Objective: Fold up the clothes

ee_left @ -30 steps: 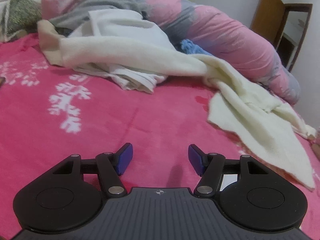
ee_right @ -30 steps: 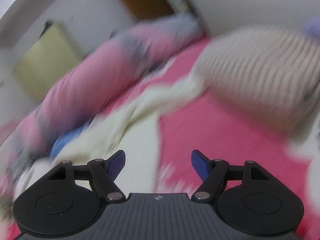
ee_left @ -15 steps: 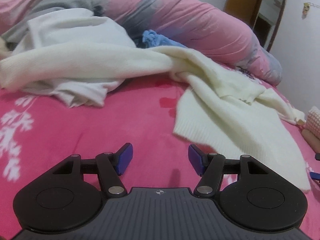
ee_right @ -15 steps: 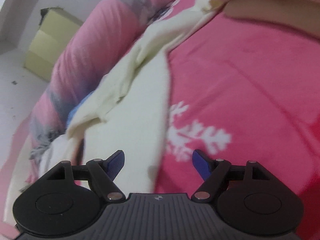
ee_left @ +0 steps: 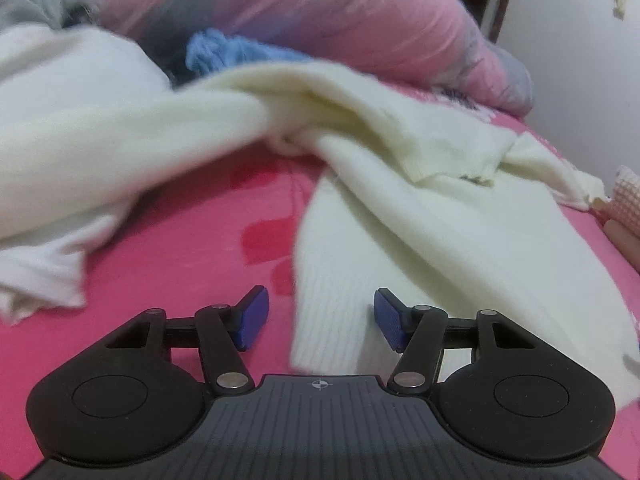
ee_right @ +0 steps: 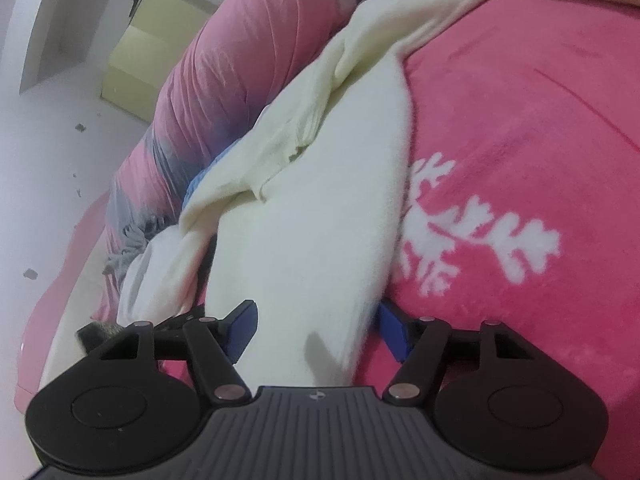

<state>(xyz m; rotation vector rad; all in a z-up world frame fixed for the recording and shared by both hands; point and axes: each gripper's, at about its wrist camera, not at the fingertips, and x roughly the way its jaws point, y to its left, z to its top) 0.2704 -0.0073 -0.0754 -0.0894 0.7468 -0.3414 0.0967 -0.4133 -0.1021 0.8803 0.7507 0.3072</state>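
We see cream knitted sweater (ee_left: 432,216) spread rumpled on pink fleece bed cover with white branch print (ee_left: 168,256). Our left hand-held gripper (ee_left: 320,320) low over bed, jaws closing, ribbed hem corner between blue pads, not yet pinched. Our right hand-held gripper (ee_right: 316,330) also closing, sweater edge (ee_right: 320,216) lying between pads, pads not clearly pressing. Beyond both grippers: long pink-and-grey rolled quilt (ee_left: 360,16), blue knit bundle (ee_left: 224,50) against it. White garment (ee_left: 48,208) ahead-left of left gripper.
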